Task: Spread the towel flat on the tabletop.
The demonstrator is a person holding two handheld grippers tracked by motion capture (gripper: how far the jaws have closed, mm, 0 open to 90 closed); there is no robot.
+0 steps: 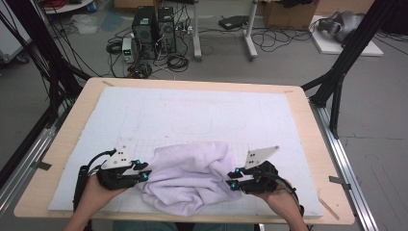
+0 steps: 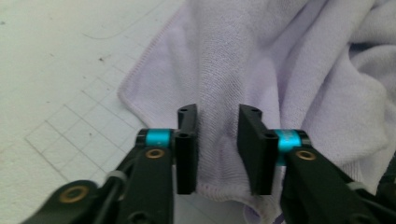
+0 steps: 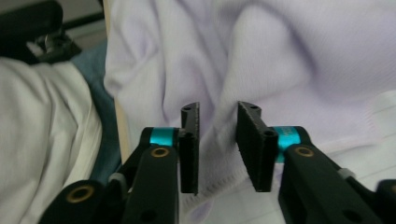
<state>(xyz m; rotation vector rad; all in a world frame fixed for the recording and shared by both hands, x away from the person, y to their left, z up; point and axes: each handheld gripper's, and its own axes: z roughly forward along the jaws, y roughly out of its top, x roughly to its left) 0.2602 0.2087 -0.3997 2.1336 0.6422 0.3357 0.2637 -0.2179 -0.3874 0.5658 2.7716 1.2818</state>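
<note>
Towel (image 1: 190, 175), lilac, lies crumpled on the white mat (image 1: 192, 115) at the table's near edge. Left gripper (image 1: 144, 172) at the towel's left side, right gripper (image 1: 233, 179) at its right; each has jaws parted, a towel fold between them, pads not pressing.
</note>
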